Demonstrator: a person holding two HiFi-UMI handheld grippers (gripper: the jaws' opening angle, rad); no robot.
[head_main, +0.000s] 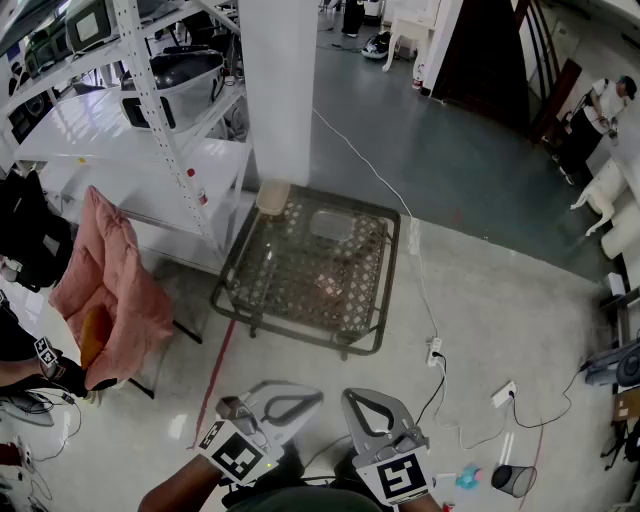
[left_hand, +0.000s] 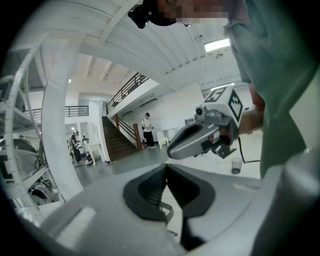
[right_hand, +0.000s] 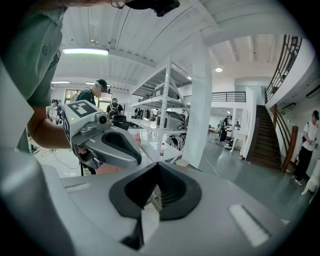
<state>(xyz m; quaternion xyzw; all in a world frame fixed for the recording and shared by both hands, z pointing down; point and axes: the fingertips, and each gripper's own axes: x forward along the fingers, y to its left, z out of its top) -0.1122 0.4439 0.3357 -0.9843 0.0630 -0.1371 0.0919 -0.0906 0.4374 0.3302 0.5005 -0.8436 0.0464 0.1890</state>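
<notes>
We are holding the left gripper (left_hand: 165, 168) low in front of the body with its jaws pressed together and nothing between them. We are keeping the right gripper (right_hand: 157, 166) just beside it, its jaws likewise closed on nothing. Both are pointing forward over bare floor, near each other but not touching.

Ahead of them, well apart, the low table (head_main: 300, 333) is standing on the floor, with a dark frame and a see-through top over woven mesh. A clear container (head_main: 329, 223) is lying on its far half, and a tan pad (head_main: 272, 196) is sitting at its far left corner, next to the white pillar (head_main: 280, 90). To the left, a pink jacket (head_main: 110, 290) is hanging over a chair, in front of the white rack (head_main: 150, 120). A white cable is running past the table's right side to a power strip (head_main: 435, 350).
</notes>
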